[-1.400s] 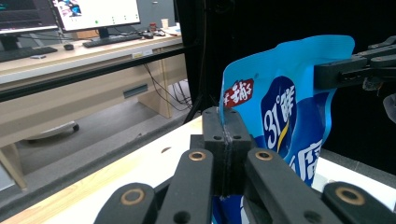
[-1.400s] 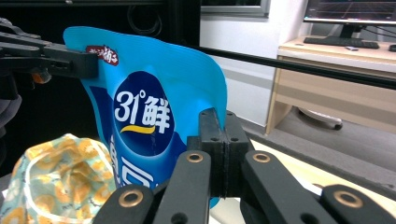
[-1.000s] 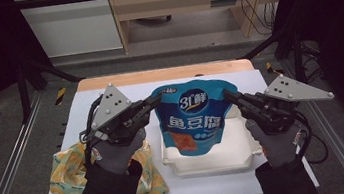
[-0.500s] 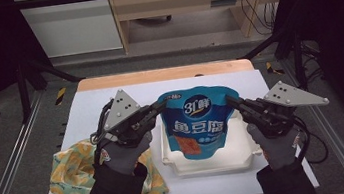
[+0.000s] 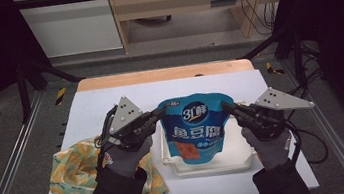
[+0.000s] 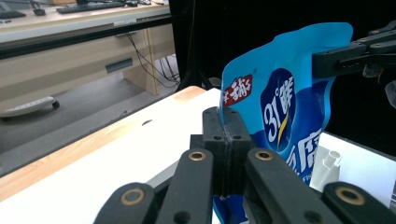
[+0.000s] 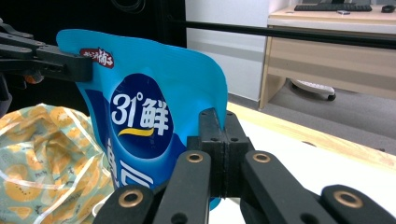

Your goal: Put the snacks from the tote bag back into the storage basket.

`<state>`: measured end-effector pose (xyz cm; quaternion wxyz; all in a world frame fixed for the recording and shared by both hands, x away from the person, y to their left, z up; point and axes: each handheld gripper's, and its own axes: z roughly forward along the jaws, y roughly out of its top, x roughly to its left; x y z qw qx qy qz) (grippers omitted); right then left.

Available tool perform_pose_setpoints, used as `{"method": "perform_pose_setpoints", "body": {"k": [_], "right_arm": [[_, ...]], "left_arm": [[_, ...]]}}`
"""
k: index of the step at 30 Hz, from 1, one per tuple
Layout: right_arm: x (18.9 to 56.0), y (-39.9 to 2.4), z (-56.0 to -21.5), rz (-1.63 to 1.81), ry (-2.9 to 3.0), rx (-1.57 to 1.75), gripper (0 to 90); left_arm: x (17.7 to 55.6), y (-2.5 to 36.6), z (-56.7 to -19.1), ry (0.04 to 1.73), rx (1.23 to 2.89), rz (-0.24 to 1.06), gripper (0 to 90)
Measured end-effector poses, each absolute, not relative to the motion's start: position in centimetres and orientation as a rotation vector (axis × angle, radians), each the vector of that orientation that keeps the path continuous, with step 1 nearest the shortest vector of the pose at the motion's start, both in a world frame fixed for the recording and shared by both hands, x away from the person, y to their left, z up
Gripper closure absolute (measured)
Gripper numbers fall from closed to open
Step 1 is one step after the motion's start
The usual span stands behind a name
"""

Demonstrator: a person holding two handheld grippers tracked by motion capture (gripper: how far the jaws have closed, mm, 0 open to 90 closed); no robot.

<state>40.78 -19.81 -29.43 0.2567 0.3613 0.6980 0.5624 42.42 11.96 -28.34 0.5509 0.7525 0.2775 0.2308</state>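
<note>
Blue snack pouch (image 5: pixel 195 130) held upright over the white tray (image 5: pixel 245 159), pinched at both top corners. Left gripper (image 5: pixel 161 112) clamped shut on the pouch's upper left corner, right gripper (image 5: pixel 226 107) clamped shut on its upper right corner. Pouch bottom hanging inside the tray, contact not discernible. Yellow-patterned cloth bag (image 5: pixel 76 171) lying crumpled just left of the tray on the white table (image 5: pixel 99 99).

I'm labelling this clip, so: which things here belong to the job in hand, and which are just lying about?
In the job:
- blue snack bag, pinched at its upper corners
- left gripper
- right gripper
- white tray under the bag

Lying about:
- patterned cloth bag
- black-and-yellow tool beside the table
</note>
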Motion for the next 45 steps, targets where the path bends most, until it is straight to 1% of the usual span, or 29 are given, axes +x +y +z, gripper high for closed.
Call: {"method": "perform_pose_setpoints", "body": {"k": [14, 40, 45], "right_arm": [[41.1, -19.0, -31.2, 1.496, 1.931, 1.007, 90.0], [41.1, -18.5, -32.3, 1.464, 1.965, 1.015, 90.0], [41.1, -18.6, -32.4, 1.474, 1.959, 1.017, 88.3]], "left_arm": [[42.6, 12.5, -30.0, 0.685, 1.810, 0.539, 90.0], [42.4, 12.9, -31.2, 0.700, 1.823, 0.529, 89.7], [42.3, 13.0, -31.4, 0.696, 1.812, 0.531, 87.8]]}}
